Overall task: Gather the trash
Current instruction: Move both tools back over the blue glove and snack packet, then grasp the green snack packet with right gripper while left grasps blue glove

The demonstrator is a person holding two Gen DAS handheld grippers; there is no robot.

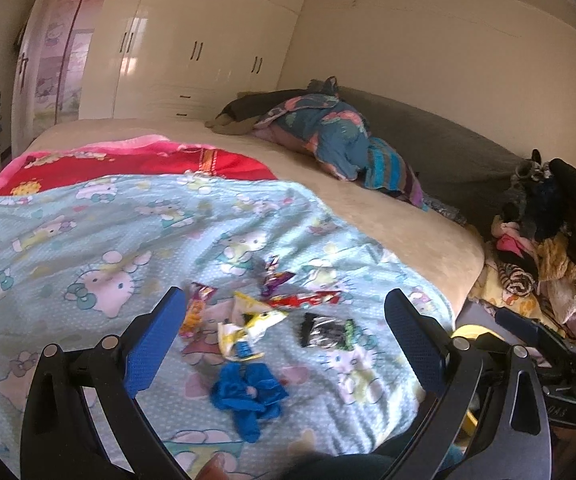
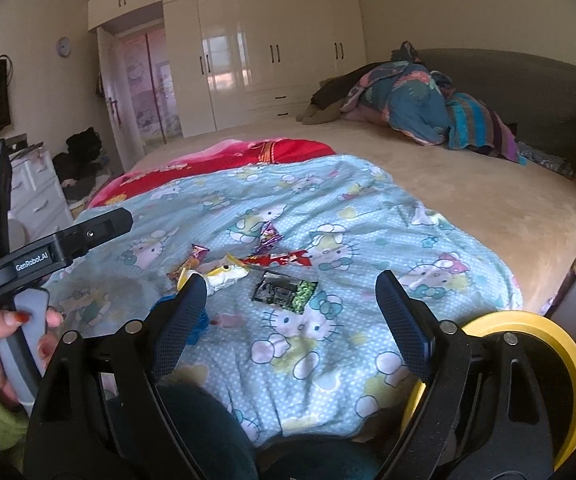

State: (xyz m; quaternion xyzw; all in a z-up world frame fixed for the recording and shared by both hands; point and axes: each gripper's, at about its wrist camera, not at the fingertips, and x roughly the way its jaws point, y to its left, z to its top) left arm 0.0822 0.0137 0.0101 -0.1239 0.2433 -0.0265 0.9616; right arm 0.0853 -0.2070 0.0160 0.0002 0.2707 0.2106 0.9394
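Trash wrappers on the quilt: light, crinkly, slippery; I pinch each at a raised edge. My left gripper and right gripper both gape empty.

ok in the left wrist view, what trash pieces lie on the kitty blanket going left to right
orange-and-red snack wrapper → white-and-yellow torn wrapper → long red candy wrapper → black-and-green foil packet. The crumpled blue glove sits nearer the camera, below the white one.
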